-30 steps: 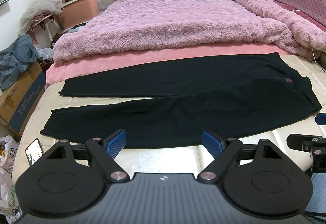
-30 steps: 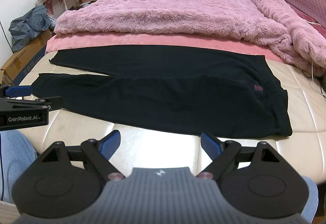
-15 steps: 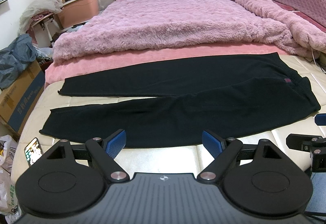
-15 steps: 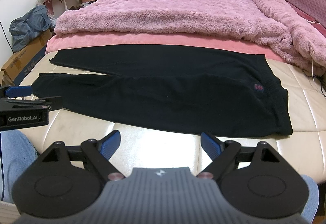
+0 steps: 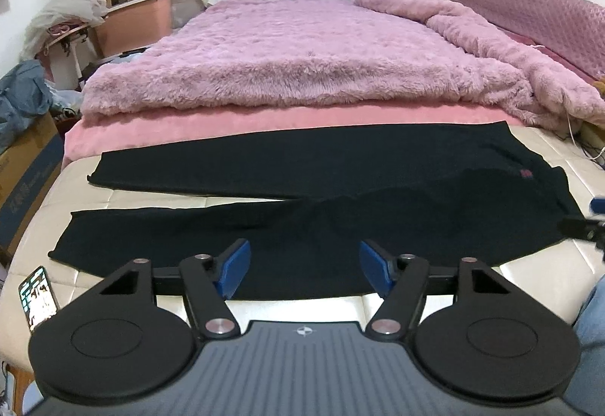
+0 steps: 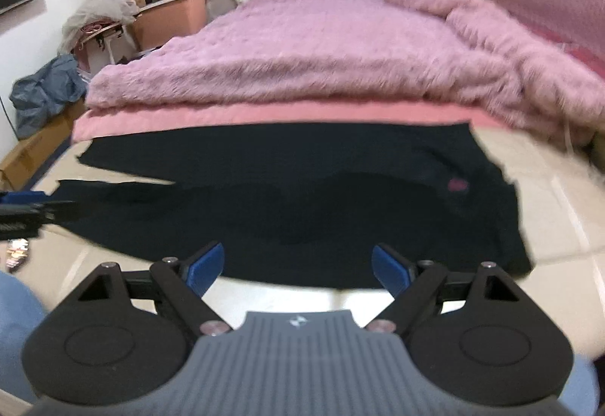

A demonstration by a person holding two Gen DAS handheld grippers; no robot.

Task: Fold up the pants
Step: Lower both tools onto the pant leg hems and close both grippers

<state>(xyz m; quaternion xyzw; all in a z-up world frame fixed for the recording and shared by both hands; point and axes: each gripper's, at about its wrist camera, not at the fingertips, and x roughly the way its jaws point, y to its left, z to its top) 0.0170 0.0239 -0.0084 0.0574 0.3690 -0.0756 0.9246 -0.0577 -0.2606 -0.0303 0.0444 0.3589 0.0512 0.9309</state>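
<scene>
Left wrist view: the black pants (image 5: 302,212) lie spread flat across the near end of the bed (image 5: 113,197), on its cream quilted mattress, legs running left and waist at the right. The two legs part in a narrow wedge toward the left, the far leg lying just beside the pink sheet (image 5: 189,125) under the fuzzy pink blanket (image 5: 302,57). A small red label (image 5: 525,173) shows near the waist. The left claw (image 5: 304,270) hangs over the near edge of the near leg, its blue pads (image 5: 236,266) apart with cloth showing between them but not pinched; its jaws have just been closing somewhat and are released. A phone (image 5: 38,297) with a lit screen lies on the mattress at the lower left. The right claw (image 5: 590,223) shows only as a tip at the right edge, over the waist end. Right wrist view: the picture is blurred. The pants (image 6: 302,208) fill the middle, the waist at the right with the red label (image 6: 457,184). The right claw (image 6: 298,268) is released, its blue pads (image 6: 206,266) wide apart above the near hem of the seat area, gripping nothing. The left claw (image 6: 26,212) juts in from the left edge beside the near leg's end. Blue denim (image 6: 15,306) of the person's leg shows at the lower left.
</scene>
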